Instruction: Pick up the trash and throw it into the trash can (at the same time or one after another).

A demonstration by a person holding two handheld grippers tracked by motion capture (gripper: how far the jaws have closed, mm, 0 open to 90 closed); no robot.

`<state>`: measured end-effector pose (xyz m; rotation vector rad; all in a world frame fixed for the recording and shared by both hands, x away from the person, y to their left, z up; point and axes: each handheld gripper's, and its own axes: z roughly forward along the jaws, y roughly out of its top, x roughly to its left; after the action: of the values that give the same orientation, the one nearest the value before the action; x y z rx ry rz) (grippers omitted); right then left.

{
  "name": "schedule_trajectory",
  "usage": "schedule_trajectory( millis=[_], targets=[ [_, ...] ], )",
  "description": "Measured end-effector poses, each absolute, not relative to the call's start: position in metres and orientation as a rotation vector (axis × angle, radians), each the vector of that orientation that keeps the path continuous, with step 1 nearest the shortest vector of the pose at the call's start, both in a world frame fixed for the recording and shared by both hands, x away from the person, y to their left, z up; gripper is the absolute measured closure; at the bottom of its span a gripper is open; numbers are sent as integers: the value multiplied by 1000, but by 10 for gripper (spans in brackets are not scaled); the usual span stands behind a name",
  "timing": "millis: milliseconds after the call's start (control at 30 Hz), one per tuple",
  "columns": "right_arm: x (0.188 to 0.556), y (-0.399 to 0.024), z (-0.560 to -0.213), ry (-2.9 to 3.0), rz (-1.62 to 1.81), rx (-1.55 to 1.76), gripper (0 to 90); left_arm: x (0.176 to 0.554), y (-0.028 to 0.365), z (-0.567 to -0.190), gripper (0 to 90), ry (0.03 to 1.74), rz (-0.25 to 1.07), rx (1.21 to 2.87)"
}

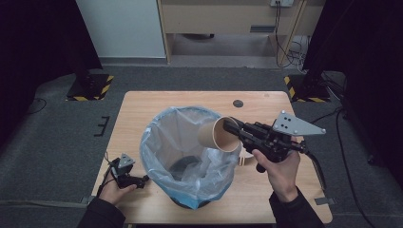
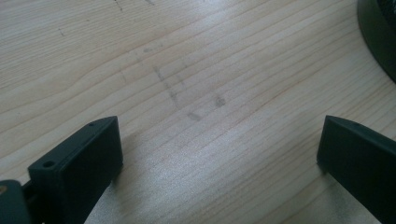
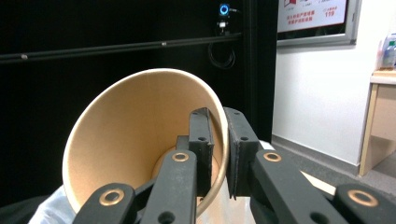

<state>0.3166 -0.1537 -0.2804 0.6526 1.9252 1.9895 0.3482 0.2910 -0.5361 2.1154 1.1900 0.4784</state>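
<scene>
Overhead, the room is dim, with grey carpet (image 1: 57, 128) all round and a pale wall panel and a wooden cabinet (image 1: 228, 19) at the back. Two black stands on yellow-and-black striped feet (image 1: 90, 88) sit past the far corners of the table.

The table (image 1: 142, 102) is light wood, rectangular with rounded corners, its grain running in long fine lines in the left gripper view, where faint grey scuffs mark it. A small dark round disc (image 1: 238, 103) lies near the far edge.

Next in size is a round dark bin (image 1: 190, 202), standing toward the near edge at the middle. It is lined with a thin, crinkled, translucent blue bag (image 1: 157, 142) whose rim folds over the top.

A brown paper cup (image 1: 221, 134) hangs tipped on its side above the right rim of the bin, mouth toward the person. It is smooth, tapered and plain inside.

The right gripper (image 1: 233, 127), black with a grey three-cornered plate, is held in the right hand (image 1: 280, 168) above the table's right side. Its jaws are pinched on the cup's rim, one inside the wall and one outside.

The left gripper (image 1: 142, 179) lies low at the near left corner in the left hand (image 1: 114, 190), jaws wide apart over bare wood, holding nothing, just beside the bin's base.
</scene>
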Motion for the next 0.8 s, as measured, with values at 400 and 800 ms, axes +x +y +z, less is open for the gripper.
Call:
schedule_trajectory(
  millis=[400, 800],
  targets=[
    [324, -145, -287, 1924, 1977, 664, 446, 348, 291, -536, 0, 1190, 478, 2116],
    [331, -203, -276, 1647, 1976, 807, 308, 348, 291, -536, 0, 1189, 478, 2115]
  ],
)
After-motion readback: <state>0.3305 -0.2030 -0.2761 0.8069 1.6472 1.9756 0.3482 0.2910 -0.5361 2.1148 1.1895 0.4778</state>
